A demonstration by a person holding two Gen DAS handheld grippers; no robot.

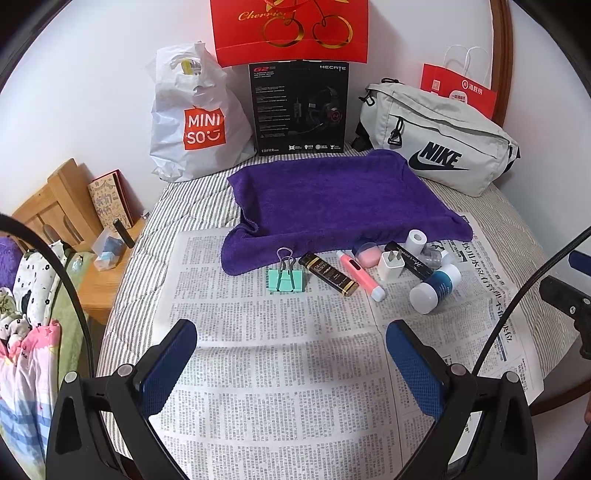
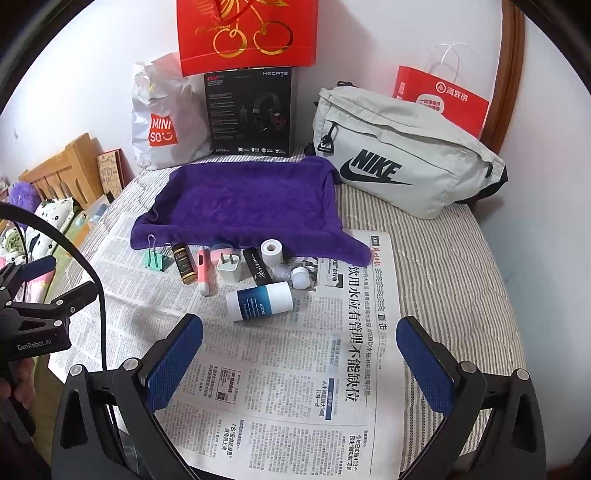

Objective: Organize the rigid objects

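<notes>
Small objects lie in a row on newspaper [image 1: 280,369] in front of a purple towel [image 1: 332,199]: a green binder clip [image 1: 285,277], a black-gold tube [image 1: 328,274], a pink pen-like tool [image 1: 360,275], a white charger plug [image 1: 390,265], a black stick [image 1: 408,258], a white roll [image 1: 416,240] and a blue-white bottle [image 1: 436,288] on its side. The same bottle [image 2: 258,301] and clip [image 2: 155,258] show in the right wrist view. My left gripper [image 1: 291,339] is open and empty, short of the row. My right gripper [image 2: 299,339] is open and empty, just short of the bottle.
Behind the towel stand a Miniso bag [image 1: 195,118], a black headset box [image 1: 299,107], a red gift bag [image 1: 291,29] and a grey Nike pouch [image 1: 439,144]. A wooden bedside stand [image 1: 92,266] with small items is at the left. Striped bedding [image 2: 454,266] lies under the newspaper.
</notes>
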